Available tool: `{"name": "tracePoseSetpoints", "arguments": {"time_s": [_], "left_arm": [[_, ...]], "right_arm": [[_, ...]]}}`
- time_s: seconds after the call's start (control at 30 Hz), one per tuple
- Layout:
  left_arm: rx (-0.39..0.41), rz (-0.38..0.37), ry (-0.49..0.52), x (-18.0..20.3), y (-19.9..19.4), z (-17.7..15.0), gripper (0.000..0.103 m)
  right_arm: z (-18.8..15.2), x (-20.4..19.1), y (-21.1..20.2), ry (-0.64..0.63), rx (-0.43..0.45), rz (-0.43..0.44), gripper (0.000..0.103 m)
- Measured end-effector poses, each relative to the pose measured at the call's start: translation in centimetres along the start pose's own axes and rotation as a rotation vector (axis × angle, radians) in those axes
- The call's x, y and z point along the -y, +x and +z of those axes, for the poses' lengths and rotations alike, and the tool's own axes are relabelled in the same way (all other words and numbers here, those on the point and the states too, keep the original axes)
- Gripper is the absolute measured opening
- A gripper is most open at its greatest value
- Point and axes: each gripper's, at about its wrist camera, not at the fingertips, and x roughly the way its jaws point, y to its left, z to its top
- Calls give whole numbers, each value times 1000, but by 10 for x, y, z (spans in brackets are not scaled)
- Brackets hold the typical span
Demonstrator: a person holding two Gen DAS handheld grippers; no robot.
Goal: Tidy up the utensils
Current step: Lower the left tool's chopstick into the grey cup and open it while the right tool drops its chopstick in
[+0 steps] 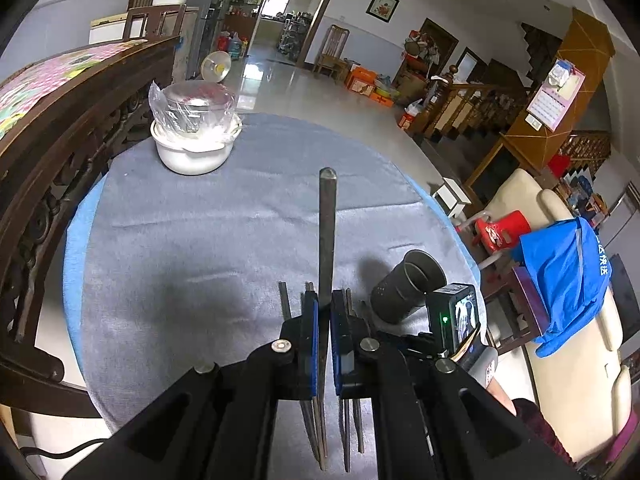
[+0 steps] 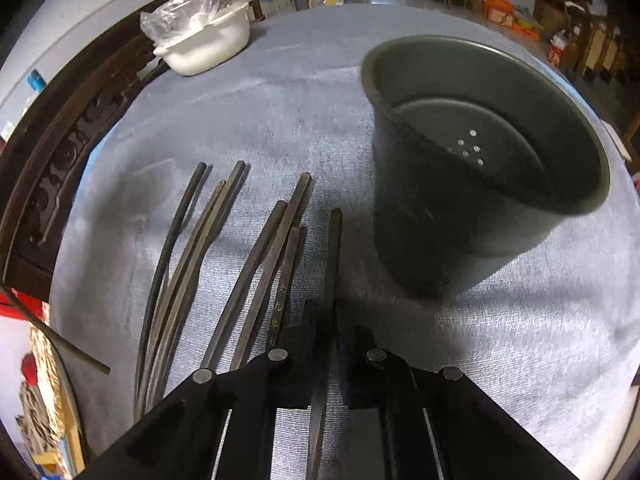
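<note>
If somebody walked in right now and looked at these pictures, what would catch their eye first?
Probably the dark chopstick pinched upright in the left gripper, standing over the grey tablecloth. Next, the big dark holder cup with holes in its bottom, right of the loose chopsticks, one clamped in the right gripper. A white pot under plastic wrap sits at the far edge.

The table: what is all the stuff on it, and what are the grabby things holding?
Chopstick holder: one, dark grey, holes in its bottom, right side of the table.
Loose chopsticks: about six, dark, lying left of the holder.
Bowl: one, white, clear plastic over it, far left edge.
Tablecloth: one, grey-blue, covering the round table.
Left tool: shut on one dark chopstick.
Right tool: shut on another dark chopstick.
</note>
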Motion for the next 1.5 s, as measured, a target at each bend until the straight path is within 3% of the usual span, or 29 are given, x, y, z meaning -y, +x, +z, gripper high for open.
{"name": "tracePoseSetpoints", "arguments": {"time_s": [0.13,0.33,0.53,0.67,0.8,0.87,1.03,1.13,1.37,1.5], "left_arm": [[2,6,7,2,-3,1,6],[7,3,15,11,-6,4,6],[37,-16,34,34,-12,16,6],[85,-36,40,53,-12,32,6],[133,-78,19,72,-5,51,6],[196,-83,23,86,-1,61,6],[277,-95,45,113,20,75,6],[280,-88,54,123,45,77,6],[156,-36,70,129,101,63,6],[99,-6,84,126,105,55,6]], "right_arm": [[-5,2,-16,12,68,0,6],[-8,0,-77,1,247,104,6],[-10,17,-148,80,544,243,6],[-8,44,-194,187,811,284,7],[8,66,-218,266,989,245,7],[21,72,-220,288,1051,189,7],[53,70,-210,303,1124,47,6],[64,69,-200,289,1123,-8,7],[62,67,-173,273,1045,-35,7],[48,69,-167,262,1000,-24,7]]}}
